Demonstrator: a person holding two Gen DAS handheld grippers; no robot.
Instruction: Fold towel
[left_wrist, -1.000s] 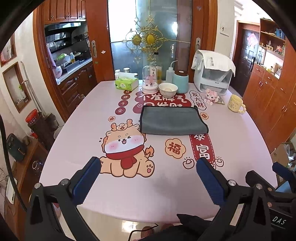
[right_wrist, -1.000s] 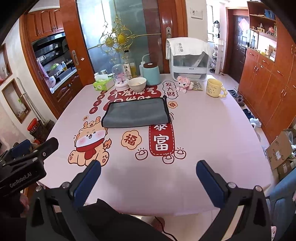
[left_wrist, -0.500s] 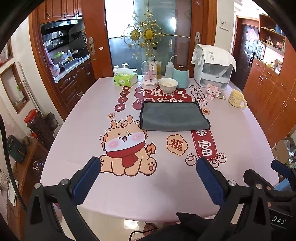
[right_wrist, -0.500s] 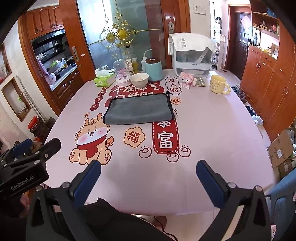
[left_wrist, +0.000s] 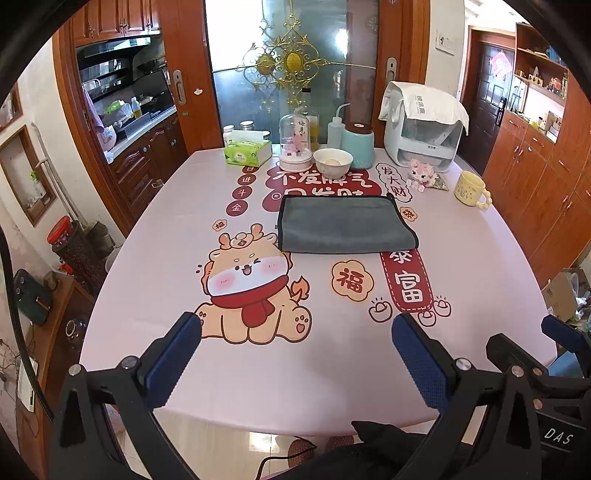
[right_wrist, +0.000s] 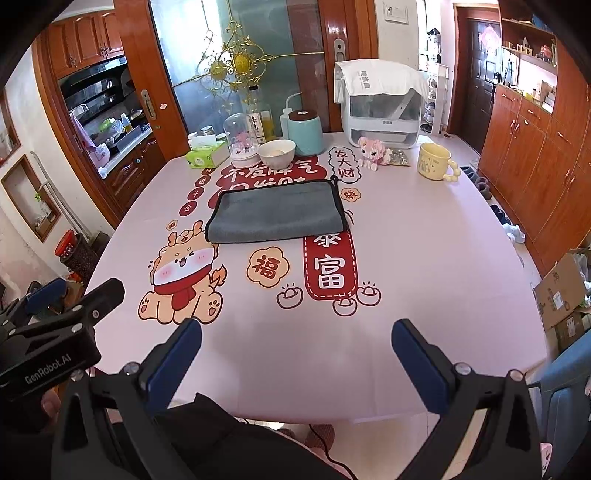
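Observation:
A grey towel (left_wrist: 345, 225) with a dark hem lies flat, folded once, on the middle of the pink tablecloth (left_wrist: 166, 229); it also shows in the right wrist view (right_wrist: 277, 212). My left gripper (left_wrist: 295, 332) is open and empty over the table's near edge, well short of the towel. My right gripper (right_wrist: 295, 332) is open and empty, also at the near edge. The left gripper's body shows at the lower left of the right wrist view (right_wrist: 55, 332).
Behind the towel stand a white bowl (left_wrist: 332, 161), a teal canister (left_wrist: 357, 144), a glass dome (left_wrist: 295, 142), a tissue box (left_wrist: 246, 153), a white appliance (left_wrist: 423, 129), a pink toy (left_wrist: 421, 173) and a yellow mug (left_wrist: 471, 189). Cabinets stand right, cardboard boxes (right_wrist: 561, 291) on the floor.
Both grippers have drifted slightly forward and higher, so the towel sits a little lower in both views. Both stay open and empty. The towel has not moved.

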